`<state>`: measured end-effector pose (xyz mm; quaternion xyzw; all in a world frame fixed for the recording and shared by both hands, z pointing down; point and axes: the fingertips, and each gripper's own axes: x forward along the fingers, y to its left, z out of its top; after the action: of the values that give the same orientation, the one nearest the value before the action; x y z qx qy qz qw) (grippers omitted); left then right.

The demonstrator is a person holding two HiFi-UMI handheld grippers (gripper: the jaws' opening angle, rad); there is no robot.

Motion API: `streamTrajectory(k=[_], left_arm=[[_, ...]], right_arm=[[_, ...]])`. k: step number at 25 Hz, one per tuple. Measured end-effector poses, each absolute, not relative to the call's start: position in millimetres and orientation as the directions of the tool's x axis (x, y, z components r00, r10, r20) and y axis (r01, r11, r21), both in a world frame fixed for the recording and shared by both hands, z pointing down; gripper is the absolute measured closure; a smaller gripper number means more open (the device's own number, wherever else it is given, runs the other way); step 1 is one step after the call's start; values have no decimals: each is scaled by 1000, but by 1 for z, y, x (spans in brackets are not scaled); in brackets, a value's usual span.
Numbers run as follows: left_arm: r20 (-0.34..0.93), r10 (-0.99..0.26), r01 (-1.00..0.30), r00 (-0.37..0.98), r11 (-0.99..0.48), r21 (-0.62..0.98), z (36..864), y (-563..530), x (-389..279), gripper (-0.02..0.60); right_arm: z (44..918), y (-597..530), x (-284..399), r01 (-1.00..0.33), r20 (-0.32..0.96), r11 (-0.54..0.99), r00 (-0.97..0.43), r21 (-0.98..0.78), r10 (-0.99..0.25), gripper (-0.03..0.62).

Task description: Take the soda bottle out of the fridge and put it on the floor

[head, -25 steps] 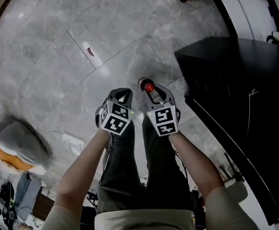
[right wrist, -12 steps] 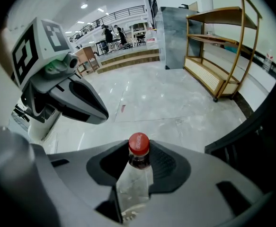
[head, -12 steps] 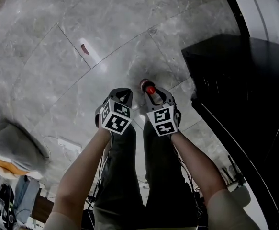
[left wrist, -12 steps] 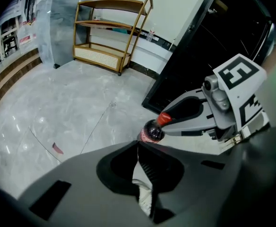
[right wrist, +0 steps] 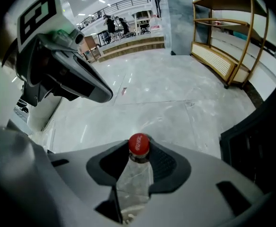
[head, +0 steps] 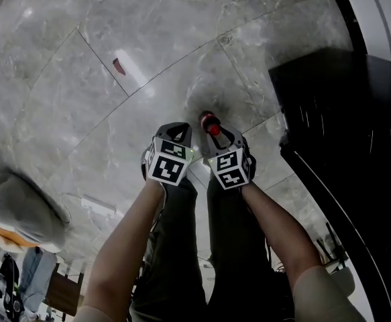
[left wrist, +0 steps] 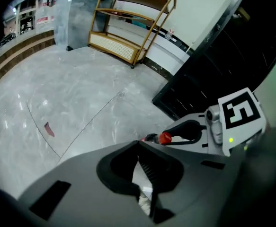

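Both tools lower than before, right tool (head: 214, 134) tight around clear red-capped soda bottle (right wrist: 134, 176), left tool (head: 176, 132) apparently closed, empty.

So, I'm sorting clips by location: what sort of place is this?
Probably a big public hall or showroom, not a home: a wide polished stone floor, an open wooden shelf unit standing on it, and broad steps leading up to a railed level.
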<state>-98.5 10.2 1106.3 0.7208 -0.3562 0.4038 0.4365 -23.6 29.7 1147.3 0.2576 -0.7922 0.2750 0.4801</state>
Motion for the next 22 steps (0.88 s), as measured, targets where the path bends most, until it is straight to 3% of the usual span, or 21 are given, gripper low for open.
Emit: streamTrajectory(k=[11, 22], left_arm=[[907, -83, -841, 413, -417, 345, 1126, 23, -88, 575], [903, -76, -843, 423, -399, 361, 1121, 22, -84, 575]], right_arm=[[1185, 53, -14, -734, 945, 645, -321, -213, -53, 482], [1183, 51, -10, -718, 937, 649, -349, -254, -19, 468]])
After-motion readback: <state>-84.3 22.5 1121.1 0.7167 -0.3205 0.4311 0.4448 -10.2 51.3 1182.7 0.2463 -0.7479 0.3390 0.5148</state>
